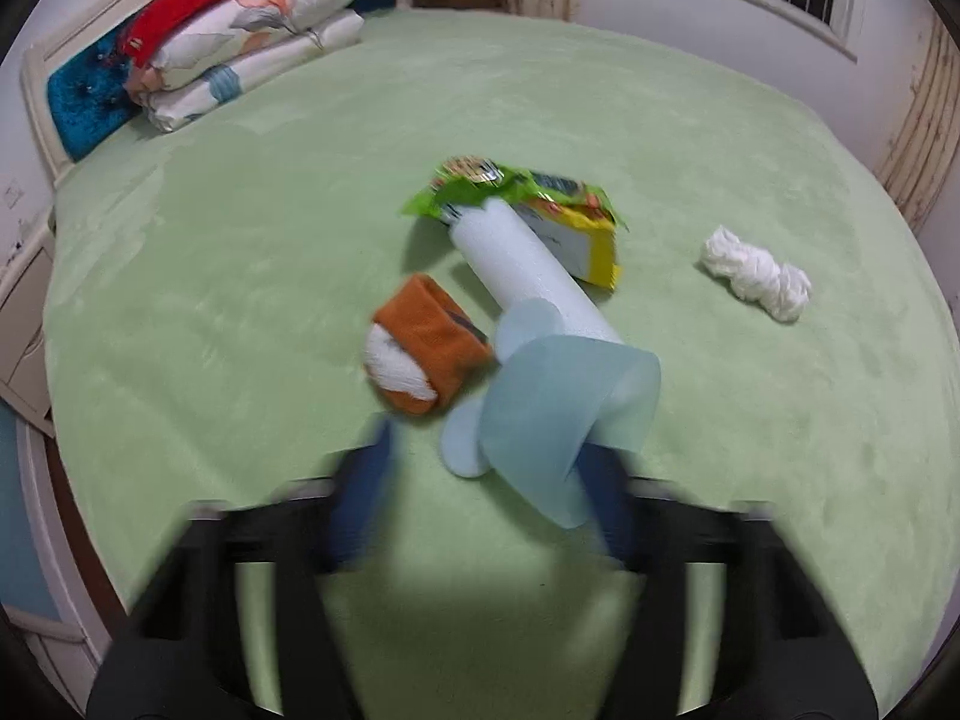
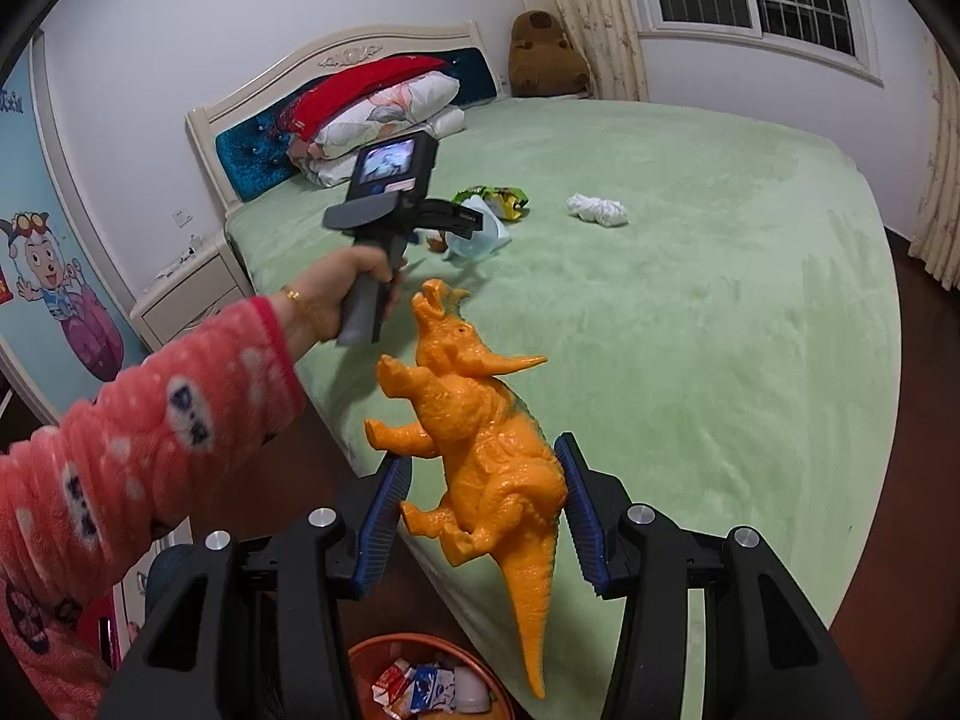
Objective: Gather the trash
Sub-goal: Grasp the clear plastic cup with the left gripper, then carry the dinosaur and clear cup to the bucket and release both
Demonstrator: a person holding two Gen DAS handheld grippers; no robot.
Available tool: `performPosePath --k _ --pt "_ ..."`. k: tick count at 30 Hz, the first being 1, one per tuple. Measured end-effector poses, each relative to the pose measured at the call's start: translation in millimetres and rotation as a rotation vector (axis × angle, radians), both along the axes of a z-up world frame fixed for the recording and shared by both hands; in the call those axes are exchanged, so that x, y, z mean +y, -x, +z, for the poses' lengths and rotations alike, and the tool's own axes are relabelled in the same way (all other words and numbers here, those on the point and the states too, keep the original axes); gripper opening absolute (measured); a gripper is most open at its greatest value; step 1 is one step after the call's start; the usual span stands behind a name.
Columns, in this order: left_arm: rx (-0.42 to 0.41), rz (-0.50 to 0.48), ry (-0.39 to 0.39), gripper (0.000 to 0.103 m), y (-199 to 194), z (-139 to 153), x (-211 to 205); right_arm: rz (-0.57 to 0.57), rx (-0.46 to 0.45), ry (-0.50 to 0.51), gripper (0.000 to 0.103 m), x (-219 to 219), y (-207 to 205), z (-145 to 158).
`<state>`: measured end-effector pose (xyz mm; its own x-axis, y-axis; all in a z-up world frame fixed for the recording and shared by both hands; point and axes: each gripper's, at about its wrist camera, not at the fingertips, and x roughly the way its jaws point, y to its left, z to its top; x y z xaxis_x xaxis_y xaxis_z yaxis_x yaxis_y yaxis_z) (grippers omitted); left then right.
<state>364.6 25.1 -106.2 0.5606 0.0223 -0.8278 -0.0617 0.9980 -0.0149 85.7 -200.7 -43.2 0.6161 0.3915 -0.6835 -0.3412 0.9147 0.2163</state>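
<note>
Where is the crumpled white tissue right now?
The crumpled white tissue lies alone on the green bedspread, right of the snack wrappers in both wrist views.

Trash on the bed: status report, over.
Left gripper open, pale blue cup between its fingers. Right gripper shut on orange dinosaur. Snack wrapper, tissue wad uncollected on bed. Sock bundle beside cup.

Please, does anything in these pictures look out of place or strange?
Yes. The right gripper holds an orange toy dinosaur just above the trash bin. It looks like an intact toy, not trash, unlike the snack wrapper on the bed.
</note>
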Motion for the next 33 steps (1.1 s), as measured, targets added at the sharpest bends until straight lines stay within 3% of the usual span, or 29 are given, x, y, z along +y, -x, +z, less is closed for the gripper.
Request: performPosePath --k 2,5,15,20,24,28,33 --pt "0.031 -0.004 0.021 0.018 -2 -5 0 0.002 0.002 -0.005 0.049 0 2 0" --pt "0.014 0.015 0.032 0.006 3 -1 8 0.004 -0.003 -0.006 0.049 -1 5 -1" --pt "-0.061 -0.1 0.075 0.006 68 49 15 -0.005 -0.01 -0.009 0.049 1 9 0" --pt "-0.107 -0.172 0.111 0.006 125 76 21 -0.012 -0.026 -0.007 0.049 4 18 4" --pt "-0.155 -0.28 0.079 0.006 193 89 13 0.001 -0.028 -0.002 0.049 9 26 4" --pt "-0.131 -0.396 0.087 0.006 262 80 7 0.02 -0.013 0.015 0.049 15 34 -5" --pt "-0.067 -0.449 0.089 0.006 322 52 9 0.048 0.039 0.038 0.049 25 43 -25"
